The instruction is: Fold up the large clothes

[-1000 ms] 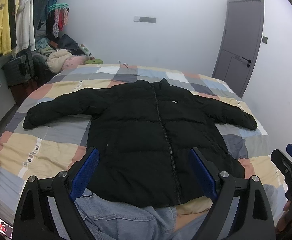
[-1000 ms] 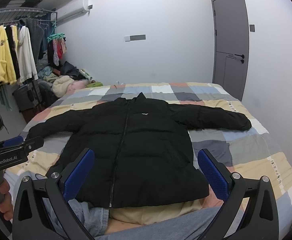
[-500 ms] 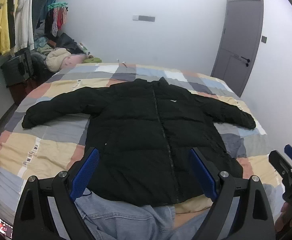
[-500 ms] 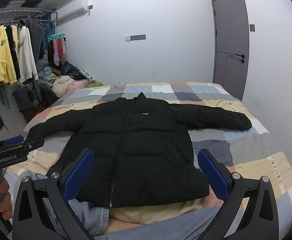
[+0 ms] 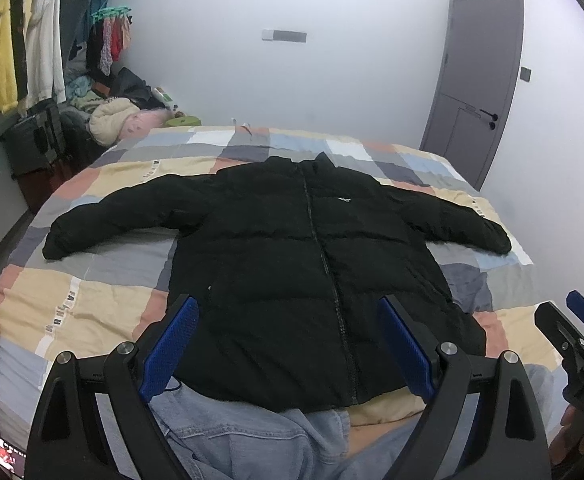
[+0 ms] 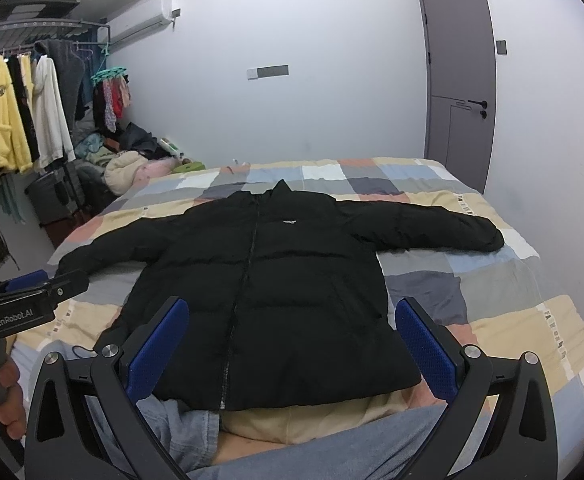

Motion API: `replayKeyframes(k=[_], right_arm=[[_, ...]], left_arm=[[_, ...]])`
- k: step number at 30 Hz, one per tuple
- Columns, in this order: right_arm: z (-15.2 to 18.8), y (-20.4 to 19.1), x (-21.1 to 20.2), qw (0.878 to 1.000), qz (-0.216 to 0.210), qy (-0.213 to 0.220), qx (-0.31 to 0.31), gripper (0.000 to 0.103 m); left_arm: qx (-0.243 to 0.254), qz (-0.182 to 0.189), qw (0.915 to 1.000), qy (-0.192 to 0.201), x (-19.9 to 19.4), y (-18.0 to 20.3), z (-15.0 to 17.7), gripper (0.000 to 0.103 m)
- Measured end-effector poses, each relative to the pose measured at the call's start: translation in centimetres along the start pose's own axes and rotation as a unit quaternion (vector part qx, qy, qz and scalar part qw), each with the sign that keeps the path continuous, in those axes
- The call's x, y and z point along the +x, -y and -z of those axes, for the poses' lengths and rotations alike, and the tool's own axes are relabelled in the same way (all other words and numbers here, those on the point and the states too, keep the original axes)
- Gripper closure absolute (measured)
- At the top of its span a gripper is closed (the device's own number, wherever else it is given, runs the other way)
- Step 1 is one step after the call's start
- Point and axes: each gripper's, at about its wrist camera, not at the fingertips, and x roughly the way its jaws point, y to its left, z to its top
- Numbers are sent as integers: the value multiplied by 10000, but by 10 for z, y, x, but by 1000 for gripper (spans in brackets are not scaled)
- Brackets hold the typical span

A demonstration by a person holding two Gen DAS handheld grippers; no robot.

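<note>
Hovering at the foot of the bed, the left gripper (image 5: pixel 288 344) has its two blue-padded black fingers spread wide and nothing between them; the right gripper (image 6: pixel 292 344) is likewise wide apart and empty, both aimed along the garment, presumably to size up a first grab. Just beyond lies one black quilted puffer jacket (image 5: pixel 292 276), zipped, front up, collar toward the far wall, hem nearest the grippers. Two sleeves: left sleeve (image 5: pixel 120 216) and right sleeve (image 6: pixel 424 228), both stretched straight out sideways, likely flattened this way so each can be folded inward over the body. No fold yet made, by the look of it. Under the hem, one pale blue denim garment (image 5: pixel 252 436) and one beige cloth (image 6: pixel 320 416), partly covered. All rests on one patchwork-checked bedspread (image 5: pixel 72 300). Farther out: one grey door (image 6: pixel 460 80), shut, one clothes rack with hanging garments (image 6: pixel 24 120), one wall air conditioner (image 6: pixel 140 24).
</note>
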Motion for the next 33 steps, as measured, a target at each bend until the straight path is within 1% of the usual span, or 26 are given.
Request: replayKeyframes(k=[21, 26, 29, 33], right_arm=[[-3, 4, 8, 9999, -54, -102, -2, 0], [-9, 10, 14, 9999, -143, -84, 39, 0], [-14, 18, 20, 9998, -162, -69, 40, 0], [-23, 30, 30, 10000, -77, -2, -22, 0]], left_arm=[[-2, 16, 10000, -60, 6, 2, -5, 12], [-34, 84, 9999, -115, 16, 5, -12, 12], [-26, 54, 10000, -46, 19, 6, -19, 12], [-97, 49, 9999, 52, 24, 5, -32, 12]])
